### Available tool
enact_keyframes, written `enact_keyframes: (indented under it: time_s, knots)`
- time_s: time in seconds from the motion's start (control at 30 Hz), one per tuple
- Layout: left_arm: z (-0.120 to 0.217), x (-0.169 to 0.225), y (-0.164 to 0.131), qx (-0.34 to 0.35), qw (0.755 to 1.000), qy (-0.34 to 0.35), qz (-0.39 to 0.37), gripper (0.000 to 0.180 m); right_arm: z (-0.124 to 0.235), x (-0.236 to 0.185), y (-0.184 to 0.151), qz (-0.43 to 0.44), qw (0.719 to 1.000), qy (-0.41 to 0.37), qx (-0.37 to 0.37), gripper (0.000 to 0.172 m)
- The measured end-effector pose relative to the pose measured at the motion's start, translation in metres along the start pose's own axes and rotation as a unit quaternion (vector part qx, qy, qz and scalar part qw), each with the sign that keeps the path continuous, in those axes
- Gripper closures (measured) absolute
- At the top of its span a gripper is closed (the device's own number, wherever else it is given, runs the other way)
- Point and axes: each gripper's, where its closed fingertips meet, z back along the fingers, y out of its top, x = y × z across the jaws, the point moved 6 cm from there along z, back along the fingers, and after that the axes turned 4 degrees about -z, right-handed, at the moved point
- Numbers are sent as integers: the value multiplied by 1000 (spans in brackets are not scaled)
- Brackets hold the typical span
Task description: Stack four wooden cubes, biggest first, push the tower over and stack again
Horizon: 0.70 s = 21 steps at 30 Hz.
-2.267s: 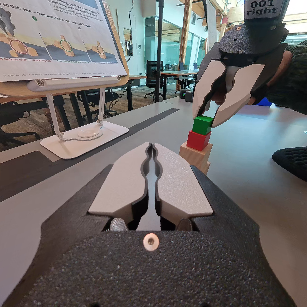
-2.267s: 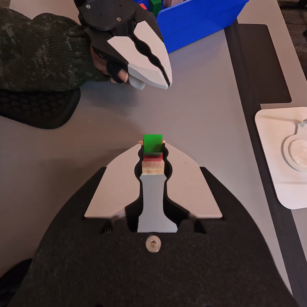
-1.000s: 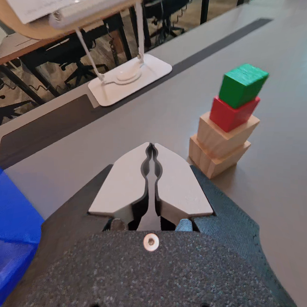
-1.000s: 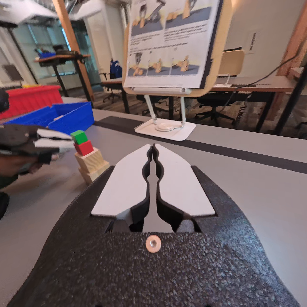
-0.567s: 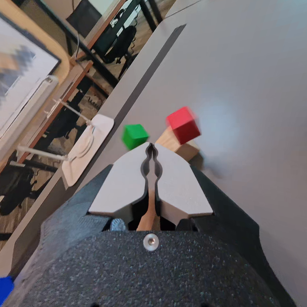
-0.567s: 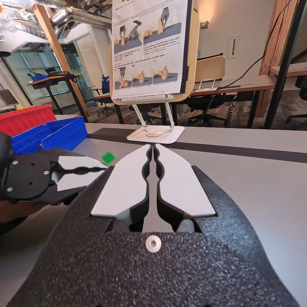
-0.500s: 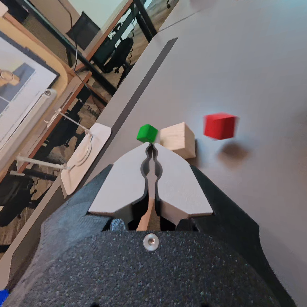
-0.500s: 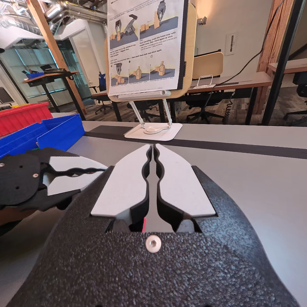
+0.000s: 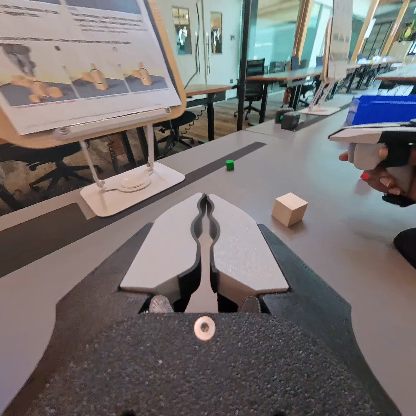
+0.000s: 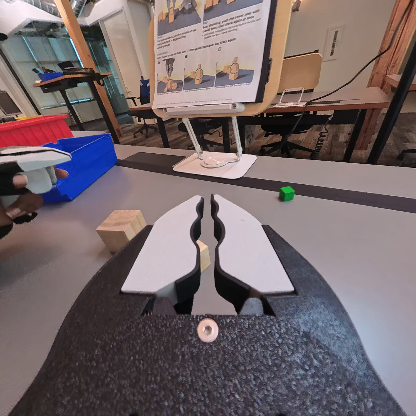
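Observation:
My left gripper (image 9: 206,198) is shut and empty, low over the grey table (image 9: 315,281). A pale wooden cube (image 9: 289,209) lies to the right of its tips. A small green cube (image 9: 229,164) lies farther off by the dark strip. A bit of a red cube (image 9: 364,175) shows behind the hand that holds my right gripper (image 9: 369,138). In the right wrist view my right gripper (image 10: 207,197) has its jaws slightly parted with nothing between the pads. A large wooden cube (image 10: 121,227) lies left of it. A smaller wooden cube (image 10: 203,256) shows on the table below the fingers. The green cube (image 10: 286,193) is ahead to the right.
A sheet of pictures on a white stand (image 10: 216,165) stands at the table's far edge, also in the left wrist view (image 9: 132,186). A blue bin (image 10: 85,162) and a red bin (image 10: 33,132) stand to the left. My left gripper (image 10: 33,157) shows at the left edge.
The four-cube stack was knocked over by my shut left gripper and the cubes scattered; the green one rolled toward the dark strip. My left gripper drew back. My right jaws parted slightly.

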Motion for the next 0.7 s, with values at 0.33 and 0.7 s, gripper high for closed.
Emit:
enact_keyframes:
  time_s: [0.33, 0.7]
  knots:
    - [27, -69, -35, 45, 998, 10, 42, 180, -22, -34, -36, 54, 985, 127, -103, 127]
    - [24, -65, -33, 53, 998, 3, 29, 170, -95, -88, -67, 265, 859, 305, -313, 84]
